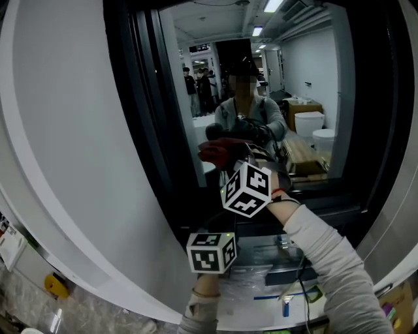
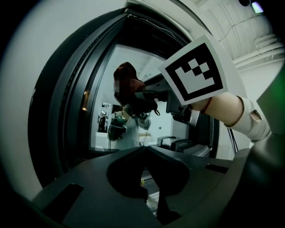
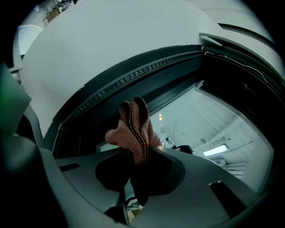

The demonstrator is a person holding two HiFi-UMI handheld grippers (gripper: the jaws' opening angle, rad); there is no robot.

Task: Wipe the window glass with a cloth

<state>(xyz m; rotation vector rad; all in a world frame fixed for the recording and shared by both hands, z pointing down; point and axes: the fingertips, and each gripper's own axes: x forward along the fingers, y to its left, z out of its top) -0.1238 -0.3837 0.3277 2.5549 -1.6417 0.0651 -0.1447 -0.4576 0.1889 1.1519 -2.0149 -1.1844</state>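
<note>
Right tongs (image 3: 137,153) clenched on a reddish-brown cloth (image 3: 132,127), held up before the window glass (image 3: 213,124) near its lower edge. Left tongs (image 2: 144,150) closed together, gripping nothing.

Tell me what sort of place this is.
Probably an indoor workshop or lab, at a window: white wall, dark window frame, and glass reflecting ceiling strip lights and people standing behind. The right claw holds a cloth.
</note>
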